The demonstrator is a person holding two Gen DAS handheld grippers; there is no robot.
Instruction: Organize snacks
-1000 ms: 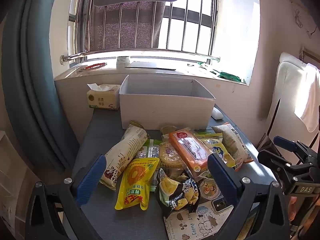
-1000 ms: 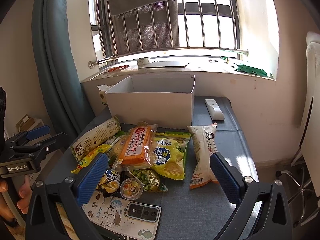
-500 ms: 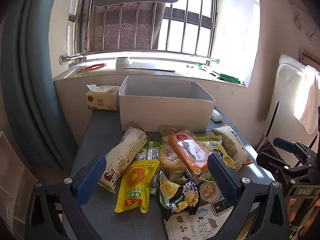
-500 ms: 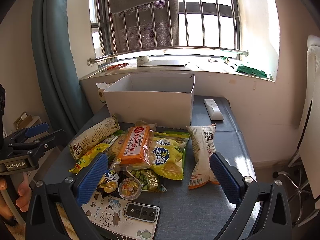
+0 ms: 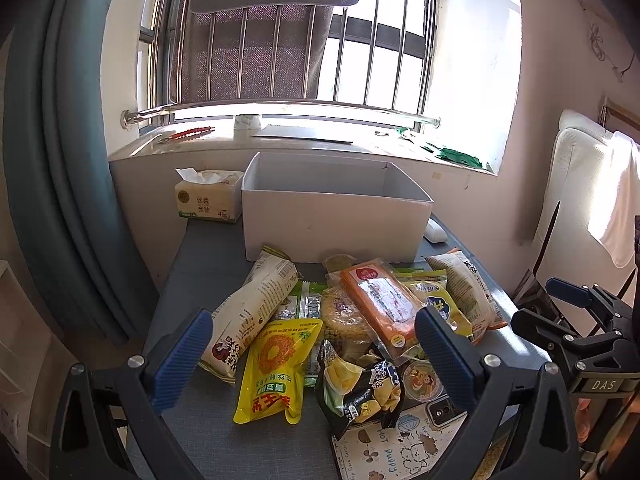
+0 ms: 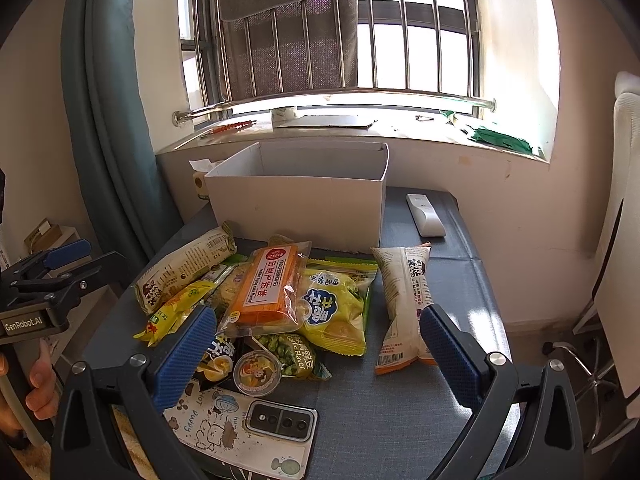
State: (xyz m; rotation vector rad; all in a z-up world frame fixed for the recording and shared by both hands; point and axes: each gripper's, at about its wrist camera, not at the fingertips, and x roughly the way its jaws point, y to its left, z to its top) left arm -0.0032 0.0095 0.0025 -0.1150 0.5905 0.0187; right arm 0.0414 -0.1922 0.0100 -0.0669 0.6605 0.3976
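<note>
A pile of snack packs lies on the grey table point(image 5: 208, 264) in front of an open white box point(image 5: 332, 220), also in the right wrist view point(image 6: 296, 204). It holds an orange wafer pack point(image 5: 380, 304) point(image 6: 268, 284), a yellow pouch point(image 5: 276, 368), a long beige pack point(image 5: 252, 308), a yellow-green chip bag point(image 6: 336, 308), a white-orange pack point(image 6: 408, 300) and a black-yellow bag point(image 5: 364, 388). My left gripper point(image 5: 316, 356) is open and empty above the near pile. My right gripper point(image 6: 316, 356) is open and empty, short of the pile.
A tissue pack point(image 5: 208, 200) stands left of the box. A white remote point(image 6: 426, 214) lies right of it. A phone point(image 6: 282, 420) rests on a printed notebook point(image 6: 236, 428) at the table's front edge. A white chair point(image 5: 580, 216) stands at the right.
Both grippers have drifted slightly; the views shifted a little toward the table. Nothing was taken hold of and the snacks have not moved.
</note>
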